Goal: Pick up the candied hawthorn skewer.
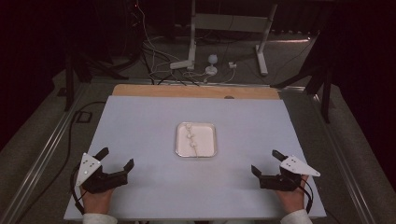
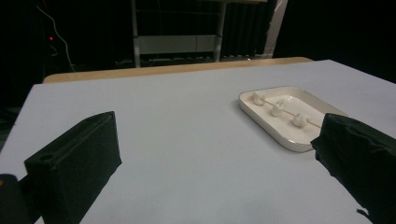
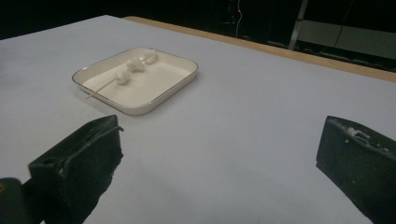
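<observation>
A square white tray (image 1: 209,148) (image 2: 261,122) (image 3: 168,88) sits at the middle of the white table. On it lies a wooden skewer (image 1: 193,142) (image 2: 306,119) (image 3: 100,87) threaded with three white marshmallow-like pieces (image 1: 190,135) (image 2: 277,110) (image 3: 135,64). My left gripper (image 1: 116,158) (image 2: 219,158) rests near the table's front left corner, jaws wide open and empty. At the front right, my right gripper (image 1: 266,162) (image 3: 224,158) stands open the same way with nothing between its jaws. Both point toward the tray from a distance.
The white board (image 1: 140,121) lies on a wooden tabletop whose edge (image 1: 196,91) shows at the back. Beyond it, on the floor, are cables (image 1: 154,51), a small white device (image 1: 212,63) and a white desk frame (image 1: 229,23). Dark surroundings ring the table.
</observation>
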The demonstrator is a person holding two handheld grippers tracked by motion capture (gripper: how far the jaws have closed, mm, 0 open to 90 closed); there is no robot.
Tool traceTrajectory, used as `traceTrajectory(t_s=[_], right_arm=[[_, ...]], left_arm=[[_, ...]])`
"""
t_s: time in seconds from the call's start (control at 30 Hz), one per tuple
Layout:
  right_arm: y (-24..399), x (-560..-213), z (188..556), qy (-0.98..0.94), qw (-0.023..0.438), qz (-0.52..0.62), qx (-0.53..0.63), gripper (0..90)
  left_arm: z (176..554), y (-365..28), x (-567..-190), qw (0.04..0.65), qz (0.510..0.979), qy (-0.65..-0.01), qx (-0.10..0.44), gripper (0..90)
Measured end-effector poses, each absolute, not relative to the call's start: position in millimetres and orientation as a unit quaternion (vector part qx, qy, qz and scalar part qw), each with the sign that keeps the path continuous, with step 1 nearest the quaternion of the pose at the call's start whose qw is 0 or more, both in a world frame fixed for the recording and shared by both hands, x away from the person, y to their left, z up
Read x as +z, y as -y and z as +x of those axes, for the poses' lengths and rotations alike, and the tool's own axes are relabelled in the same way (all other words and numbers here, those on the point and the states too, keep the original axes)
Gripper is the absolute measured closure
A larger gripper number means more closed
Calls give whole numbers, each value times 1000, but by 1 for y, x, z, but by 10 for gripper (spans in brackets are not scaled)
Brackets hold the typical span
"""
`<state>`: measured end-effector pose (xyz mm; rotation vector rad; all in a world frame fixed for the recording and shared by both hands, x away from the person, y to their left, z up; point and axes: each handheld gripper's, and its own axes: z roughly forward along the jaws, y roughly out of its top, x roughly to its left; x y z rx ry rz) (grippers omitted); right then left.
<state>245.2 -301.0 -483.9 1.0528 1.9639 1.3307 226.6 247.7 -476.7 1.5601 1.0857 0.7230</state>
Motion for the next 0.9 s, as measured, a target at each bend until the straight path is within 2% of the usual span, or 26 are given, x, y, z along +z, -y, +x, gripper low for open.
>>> traceTrajectory(t_s=[0.5,0.9], right_arm=[[301,-482,242,-715,284,399,500,0],[303,-482,241,-711,289,406,496,0]], left_arm=[[225,-249,-476,514,646,-468,314,5],[231,-247,-460,515,646,-470,312,5]])
